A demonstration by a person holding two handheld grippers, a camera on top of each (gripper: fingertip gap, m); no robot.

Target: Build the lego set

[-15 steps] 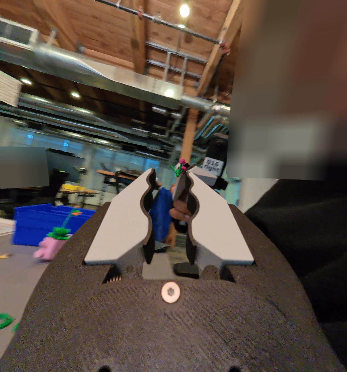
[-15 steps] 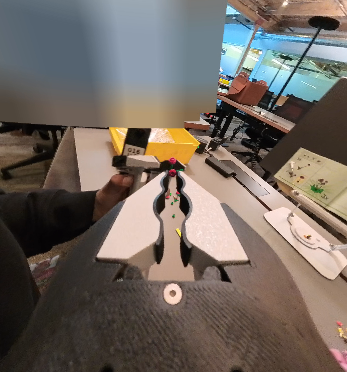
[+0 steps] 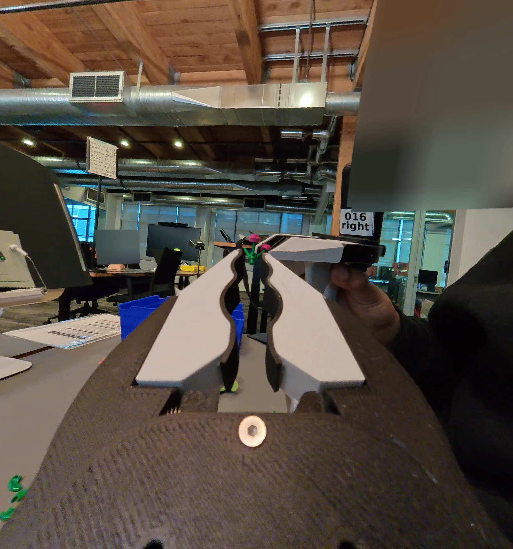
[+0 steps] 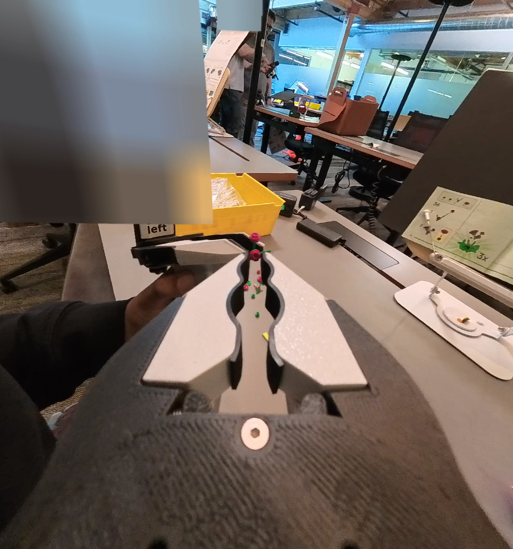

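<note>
A small green flower stem [image 3: 251, 258] with two magenta flower heads is held in the air between both grippers. My left gripper [image 3: 251, 255] is shut on the green stem at its fingertips. My right gripper [image 4: 254, 255] is shut on the lower magenta flower head [image 4: 254, 255]. The upper flower head [image 4: 254, 236] stands free above it. In the left wrist view the right gripper [image 3: 266, 246] comes in from the right and meets the stem. In the right wrist view the left gripper [image 4: 250, 240] comes in from the left. Both are well above the grey table [image 4: 353, 300].
Loose small pieces [image 4: 255, 288] lie on the table below. A yellow bin [image 4: 249, 205] and a black adapter [image 4: 317, 233] stand behind. An instruction booklet [image 4: 472, 234] on a white stand [image 4: 427, 300] is to the right. A blue bin [image 3: 136, 312], papers [image 3: 71, 329] and green leaves [image 3: 14, 487] are at the left. Both grippers' tips are close together, under 4 cm apart.
The left wrist view has tilted down from the ceiling and swung, so the pink pot has left it. Both grippers stay together on the flower stem; the right one now lies more level.
</note>
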